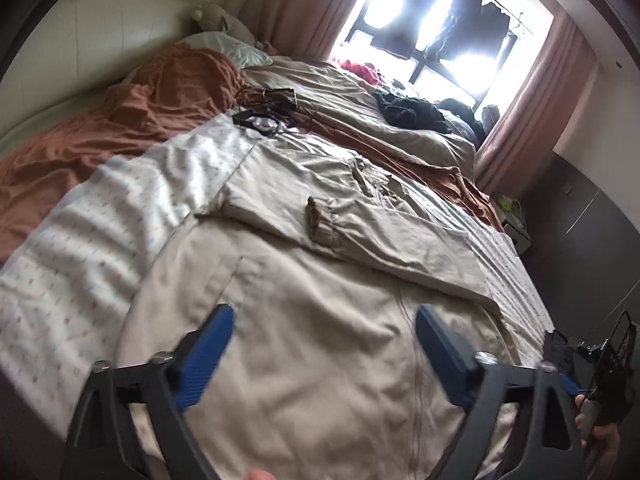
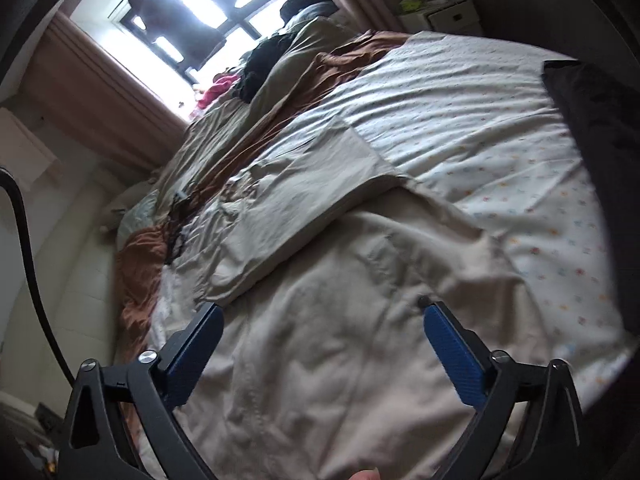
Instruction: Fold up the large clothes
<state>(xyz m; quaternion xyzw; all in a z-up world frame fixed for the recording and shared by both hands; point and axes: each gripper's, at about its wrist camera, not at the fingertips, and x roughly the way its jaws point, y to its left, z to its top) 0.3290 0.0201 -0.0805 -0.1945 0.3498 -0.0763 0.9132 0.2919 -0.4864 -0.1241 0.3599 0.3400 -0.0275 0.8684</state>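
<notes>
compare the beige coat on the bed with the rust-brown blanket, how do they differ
The beige coat is pale cream; the rust-brown blanket is a deep orange-brown. The coat lies spread fairly flat on the patterned sheet, one sleeve folded across it, while the blanket is bunched in loose folds. The coat sits right under both open claws; the blanket lies farther off, toward the pillow. Both are wrinkled fabric on the same bed.

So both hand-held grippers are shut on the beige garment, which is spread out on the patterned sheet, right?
Not quite. Both wrist views show the left hand-held gripper and right hand-held gripper with jaws wide open, gripping nothing, above the beige garment. The rest holds: it lies spread on the patterned sheet.
</notes>
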